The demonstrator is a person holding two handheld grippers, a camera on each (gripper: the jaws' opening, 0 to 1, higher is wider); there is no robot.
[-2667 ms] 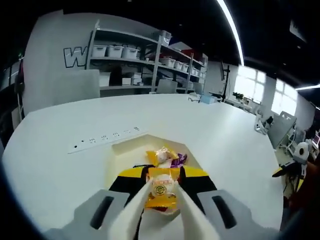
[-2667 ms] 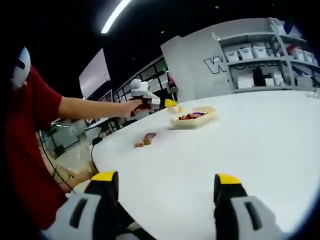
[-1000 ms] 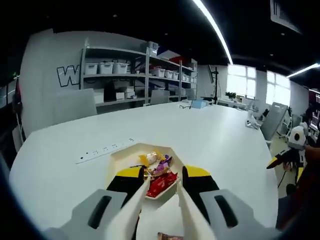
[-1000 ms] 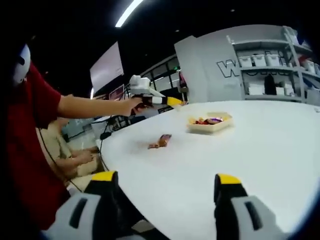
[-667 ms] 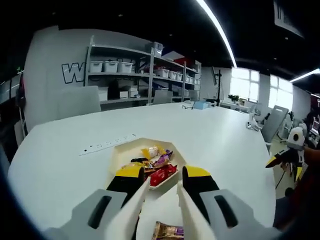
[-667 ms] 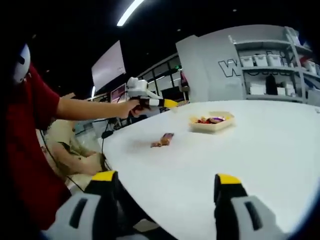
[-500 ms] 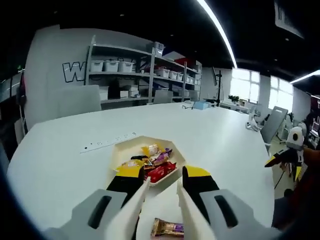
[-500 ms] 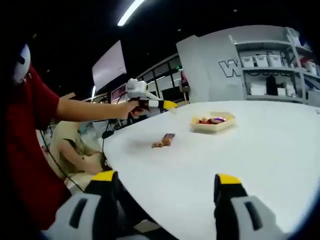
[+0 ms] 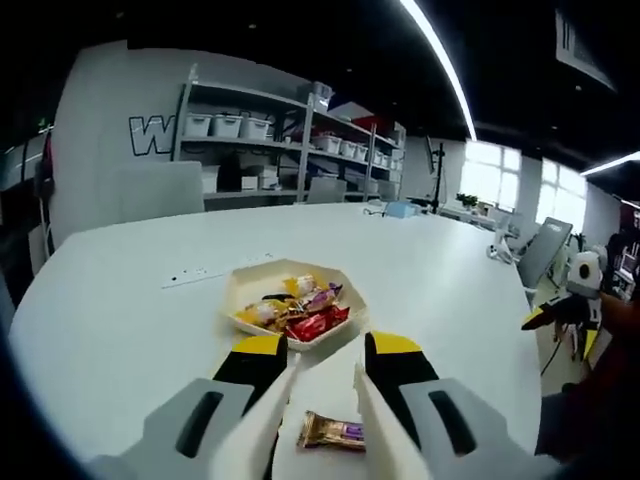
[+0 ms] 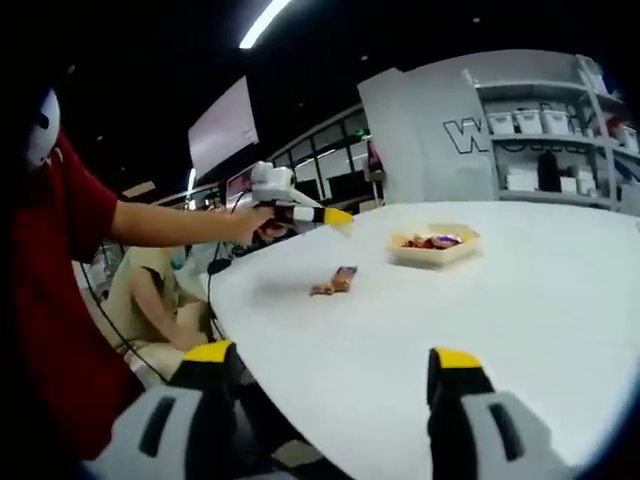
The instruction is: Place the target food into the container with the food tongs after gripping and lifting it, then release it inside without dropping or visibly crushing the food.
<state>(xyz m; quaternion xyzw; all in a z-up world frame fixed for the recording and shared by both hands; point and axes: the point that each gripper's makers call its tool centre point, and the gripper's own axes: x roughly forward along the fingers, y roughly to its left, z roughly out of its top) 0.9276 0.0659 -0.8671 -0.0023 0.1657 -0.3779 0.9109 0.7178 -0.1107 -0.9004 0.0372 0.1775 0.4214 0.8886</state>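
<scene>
Tongs [image 9: 318, 415] partly hide snack bar [image 9: 335, 432]; container [image 9: 293, 307] sits beyond.

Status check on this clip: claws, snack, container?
Left claw open, tongs empty, above the loose snack bar. Right claw open, idle over the table edge. Tray holds several wrapped snacks. Nothing between bar and tray.
</scene>
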